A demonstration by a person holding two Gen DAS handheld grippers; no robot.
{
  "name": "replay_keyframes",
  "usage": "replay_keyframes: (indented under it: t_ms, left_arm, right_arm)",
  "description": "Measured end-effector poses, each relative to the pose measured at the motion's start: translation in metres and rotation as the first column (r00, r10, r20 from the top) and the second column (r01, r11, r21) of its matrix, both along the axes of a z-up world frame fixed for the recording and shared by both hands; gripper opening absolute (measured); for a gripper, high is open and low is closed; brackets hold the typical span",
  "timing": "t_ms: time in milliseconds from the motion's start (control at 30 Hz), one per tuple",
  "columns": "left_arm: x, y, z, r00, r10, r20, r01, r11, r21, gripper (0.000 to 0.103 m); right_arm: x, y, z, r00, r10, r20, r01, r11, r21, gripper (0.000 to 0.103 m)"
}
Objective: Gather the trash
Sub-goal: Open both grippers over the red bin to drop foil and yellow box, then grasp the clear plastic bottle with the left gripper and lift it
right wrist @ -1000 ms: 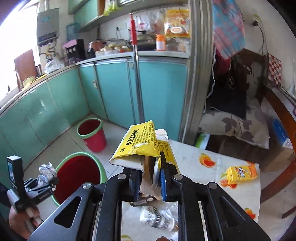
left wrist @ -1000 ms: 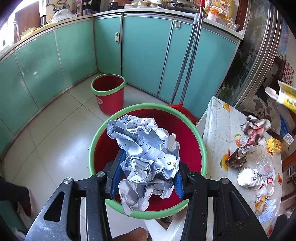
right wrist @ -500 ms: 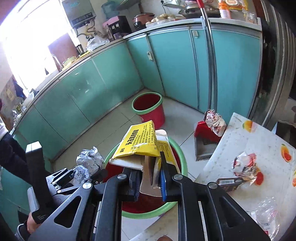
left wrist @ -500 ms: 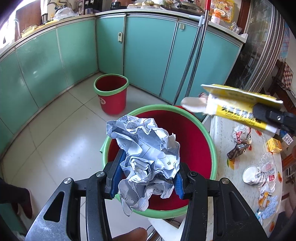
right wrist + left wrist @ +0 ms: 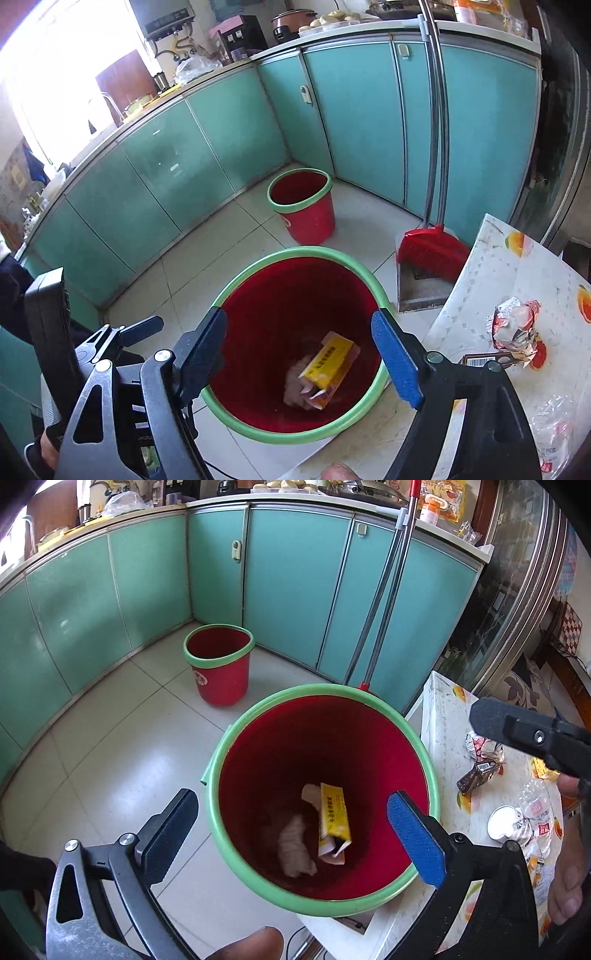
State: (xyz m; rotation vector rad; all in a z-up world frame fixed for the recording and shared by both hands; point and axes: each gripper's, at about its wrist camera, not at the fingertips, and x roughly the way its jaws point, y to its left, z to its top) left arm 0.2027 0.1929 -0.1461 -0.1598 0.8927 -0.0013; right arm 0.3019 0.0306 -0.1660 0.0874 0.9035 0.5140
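Second red bin (image 5: 221, 672) by teal cabinets (image 5: 295, 579); broom (image 5: 430, 251) and dustpan beside table (image 5: 517, 280); wrappers (image 5: 515, 326) on table. Nothing blocks bin (image 5: 325, 786) mouth. My left gripper (image 5: 291, 834) and right gripper (image 5: 303, 354) tilt down over bin, jaws of both opening, nothing between them. Yellow box (image 5: 334, 821) and crumpled paper (image 5: 295, 845) lie on bin bottom.
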Motion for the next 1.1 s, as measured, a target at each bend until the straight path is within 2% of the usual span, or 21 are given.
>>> replay_keyframes:
  t_ms: [233, 500, 767, 1100]
  left_arm:
    - [-0.009, 0.001, 0.008, 1.000, 0.006, 0.014, -0.006, 1.000, 0.008, 0.103]
    - [-0.019, -0.029, 0.032, 0.998, -0.039, 0.048, 0.037, 0.999, 0.037, 0.103]
    - [-0.030, -0.106, 0.053, 0.982, -0.171, 0.077, 0.168, 0.985, 0.051, 0.103]
    - [-0.029, -0.224, 0.054, 0.933, -0.356, 0.044, 0.354, 0.934, 0.047, 0.103]
  right_arm:
    - [-0.026, -0.047, 0.030, 0.993, -0.087, 0.079, 0.088, 0.996, -0.006, 0.081]
    - [-0.083, -0.138, 0.046, 0.971, -0.211, 0.114, 0.218, 0.975, -0.051, 0.081]
    - [-0.148, -0.252, 0.050, 0.919, -0.376, 0.116, 0.386, 0.918, -0.085, 0.082]
    - [-0.204, -0.372, 0.045, 0.827, -0.556, 0.090, 0.562, 0.822, -0.092, 0.083]
